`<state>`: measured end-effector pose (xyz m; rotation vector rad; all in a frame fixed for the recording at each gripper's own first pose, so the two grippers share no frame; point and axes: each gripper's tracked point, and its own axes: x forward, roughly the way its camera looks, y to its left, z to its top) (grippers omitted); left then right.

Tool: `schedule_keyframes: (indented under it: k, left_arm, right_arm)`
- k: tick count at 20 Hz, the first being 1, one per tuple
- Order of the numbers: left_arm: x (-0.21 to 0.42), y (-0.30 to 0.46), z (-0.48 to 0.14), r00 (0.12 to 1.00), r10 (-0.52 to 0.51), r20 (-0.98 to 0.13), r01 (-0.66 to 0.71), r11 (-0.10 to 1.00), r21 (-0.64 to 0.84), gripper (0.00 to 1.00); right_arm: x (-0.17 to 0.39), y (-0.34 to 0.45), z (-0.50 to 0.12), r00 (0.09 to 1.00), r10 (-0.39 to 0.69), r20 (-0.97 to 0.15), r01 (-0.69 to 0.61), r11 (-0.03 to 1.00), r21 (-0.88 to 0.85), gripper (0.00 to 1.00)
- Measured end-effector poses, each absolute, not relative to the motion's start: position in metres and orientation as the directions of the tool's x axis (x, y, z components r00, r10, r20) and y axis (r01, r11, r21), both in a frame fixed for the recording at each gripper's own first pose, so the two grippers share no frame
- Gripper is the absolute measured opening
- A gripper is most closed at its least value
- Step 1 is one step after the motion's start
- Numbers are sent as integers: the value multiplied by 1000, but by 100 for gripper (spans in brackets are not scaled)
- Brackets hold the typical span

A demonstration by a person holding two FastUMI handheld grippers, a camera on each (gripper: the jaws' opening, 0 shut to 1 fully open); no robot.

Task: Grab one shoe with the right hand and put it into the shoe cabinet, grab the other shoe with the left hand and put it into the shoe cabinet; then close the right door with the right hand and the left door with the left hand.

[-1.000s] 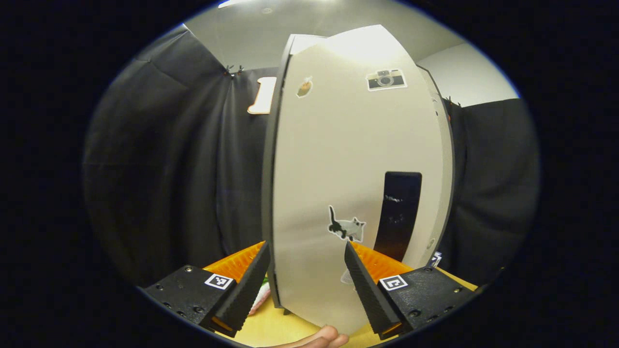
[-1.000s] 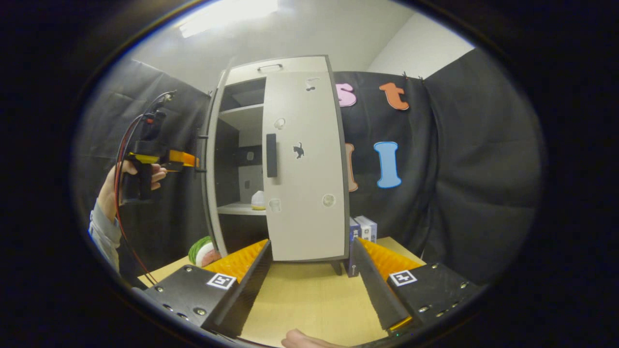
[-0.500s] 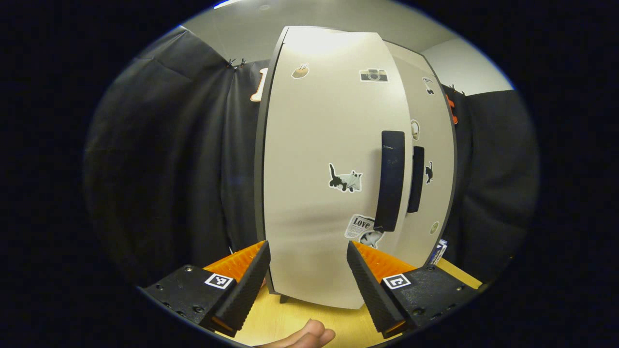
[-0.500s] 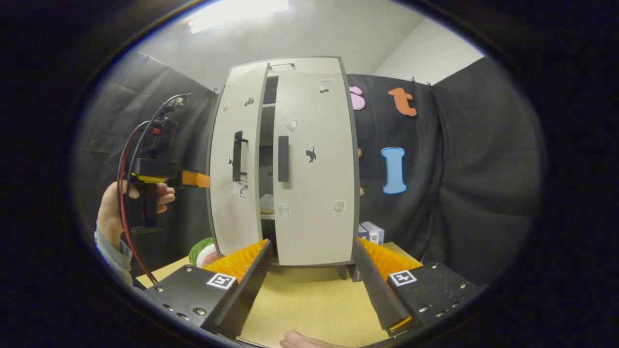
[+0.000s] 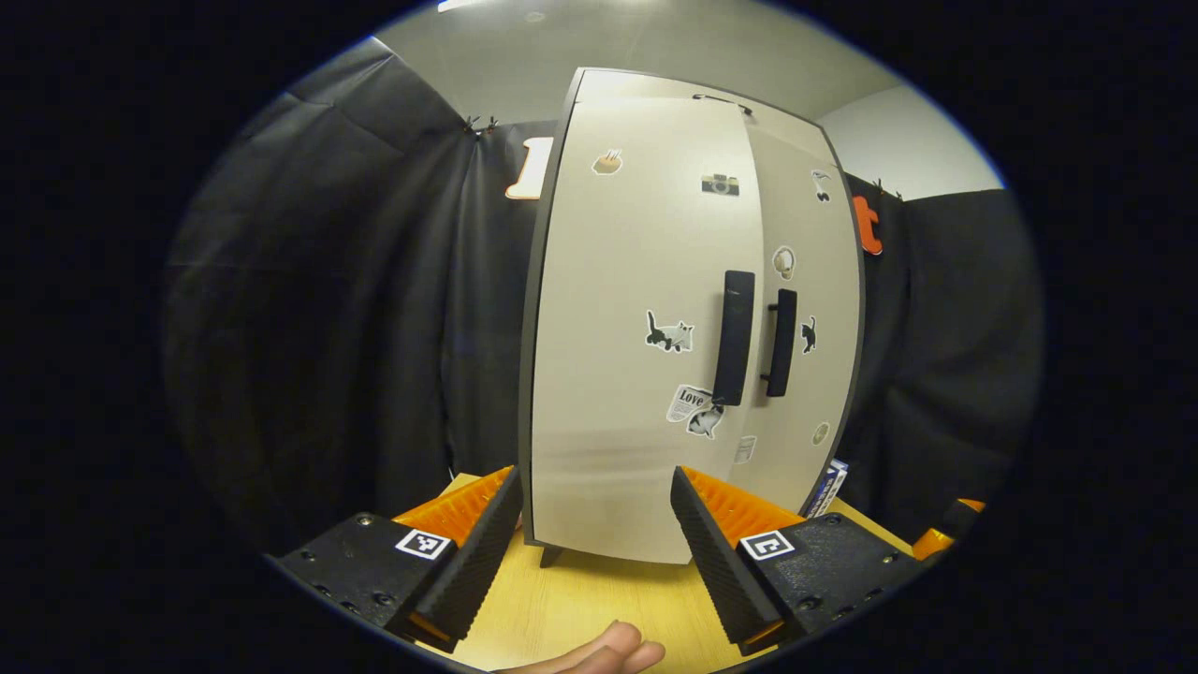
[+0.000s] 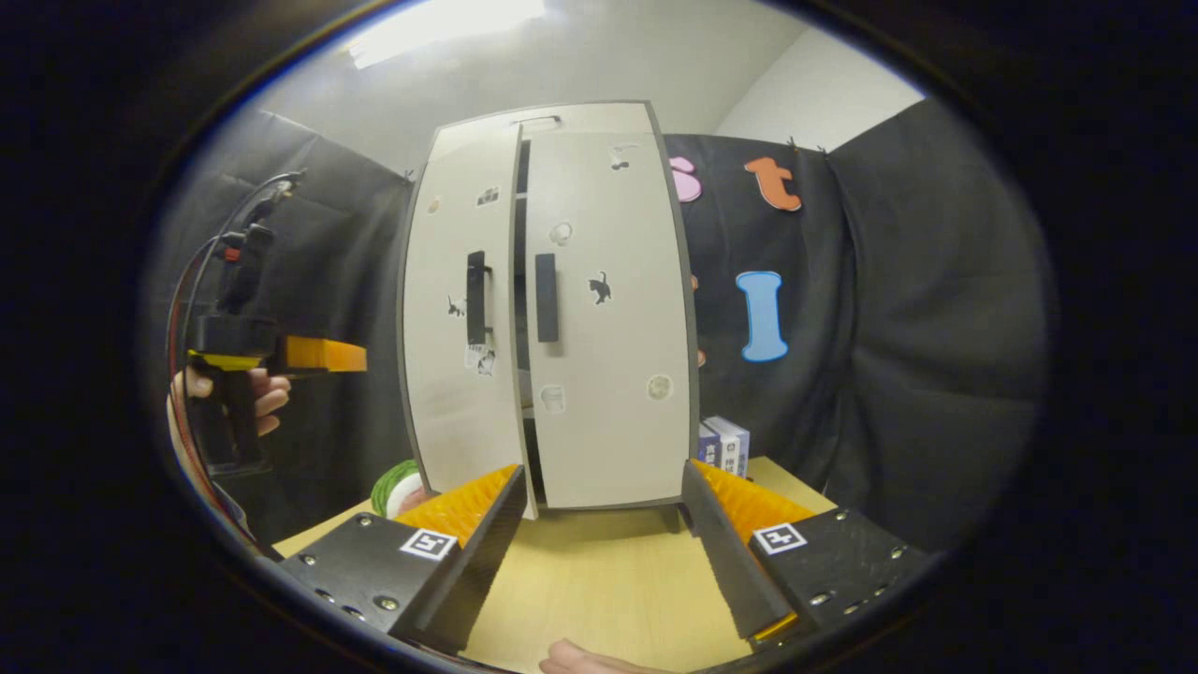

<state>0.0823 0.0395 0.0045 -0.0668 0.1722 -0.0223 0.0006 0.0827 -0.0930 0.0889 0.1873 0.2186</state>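
left gripper spread wide, nothing held, at bottom centre | right gripper likewise wide and empty | shoe cabinet mid-frame | right door shut | left door slightly ajar | shoes judged stowed inside, unseen | little judged left.

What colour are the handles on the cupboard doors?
Black. The handles show best in the left gripper view, against the pale doors.
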Motion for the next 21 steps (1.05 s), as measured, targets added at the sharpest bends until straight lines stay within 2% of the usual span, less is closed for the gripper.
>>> schedule_keyframes:
  k: [5,6,8,9,10,11,13,14,17,19,21]
  left_arm:
    - [40,24,18,992,-65,-112,58,996,-64,96]
    - [31,23,20,993,-69,-99,63,996,-62,96]
    - [14,19,23,995,-66,-69,63,997,-45,96]
    - [7,19,21,997,-54,-54,52,998,-36,96]
    - [1,18,16,998,-38,-52,37,999,-38,96]
    - [-5,16,11,998,-32,-53,30,999,-37,96]
    - [-13,10,1,998,-32,-58,31,999,-21,96]
    - [-17,9,0,998,-33,-56,33,999,-3,96]
    - [-24,6,0,998,-42,-53,42,999,9,96]
    - [-24,6,0,998,-44,-53,44,999,-9,96]
    - [-21,3,-5,997,-49,-67,48,999,-16,96]
  right_arm:
    - [-1,70,-89,965,200,-170,-182,977,115,99]
    - [-2,68,-88,967,195,-165,-177,977,118,95]
    - [-7,66,-86,969,191,-154,-174,977,121,95]
    - [-9,66,-85,971,189,-148,-172,977,122,99]
    - [-11,65,-84,972,186,-143,-170,978,122,95]
    - [-13,66,-83,973,186,-138,-170,978,117,99]
    - [-14,67,-81,974,187,-132,-174,979,103,99]
    - [-15,68,-80,974,188,-128,-176,979,101,95]
    - [-13,70,-75,975,187,-121,-175,979,103,95]
    - [-12,69,-69,976,184,-113,-174,980,93,99]
    - [-13,69,-63,978,185,-99,-177,981,83,95]
